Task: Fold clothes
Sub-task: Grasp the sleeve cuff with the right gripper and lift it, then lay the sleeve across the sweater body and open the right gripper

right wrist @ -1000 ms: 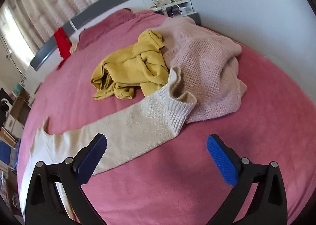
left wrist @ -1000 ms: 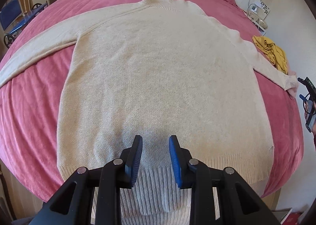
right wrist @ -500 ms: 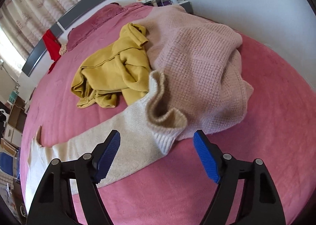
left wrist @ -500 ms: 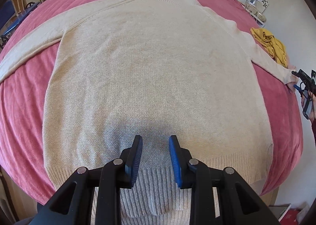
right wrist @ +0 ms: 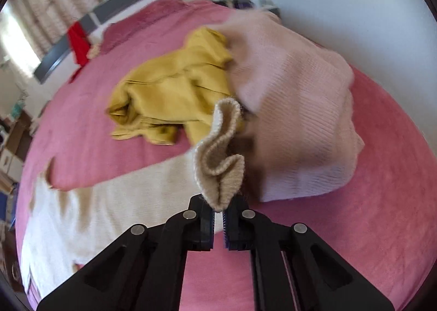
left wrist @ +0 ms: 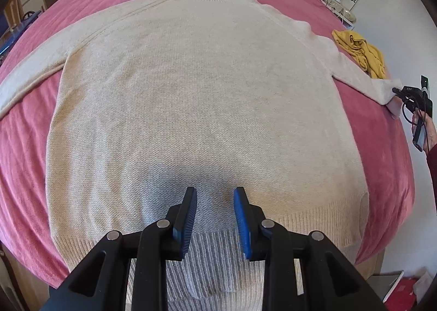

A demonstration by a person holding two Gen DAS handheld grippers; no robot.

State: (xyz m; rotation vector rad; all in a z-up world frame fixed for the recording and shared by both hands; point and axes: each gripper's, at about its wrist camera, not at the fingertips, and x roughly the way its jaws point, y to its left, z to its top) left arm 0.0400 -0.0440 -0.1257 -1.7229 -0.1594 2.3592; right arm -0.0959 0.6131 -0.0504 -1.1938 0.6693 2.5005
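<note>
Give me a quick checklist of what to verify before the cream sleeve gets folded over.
1. Right tool shut on the ribbed cuff of the cream knitted sweater; its jaws have just closed: ok.
2. Sweater body flat on the pink bedspread: ok.
3. Left tool over the hem with nothing pinched: ok.
4. Cuff clear of the pale pink knitted sweater and mustard yellow garment: cannot tell.
5. Other sleeve spread out: ok.

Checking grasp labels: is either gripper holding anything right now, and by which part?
The right gripper has just been closing and is shut on the cream sweater at its sleeve cuff. The left gripper holds nothing; its jaws stand apart above the hem.
</note>
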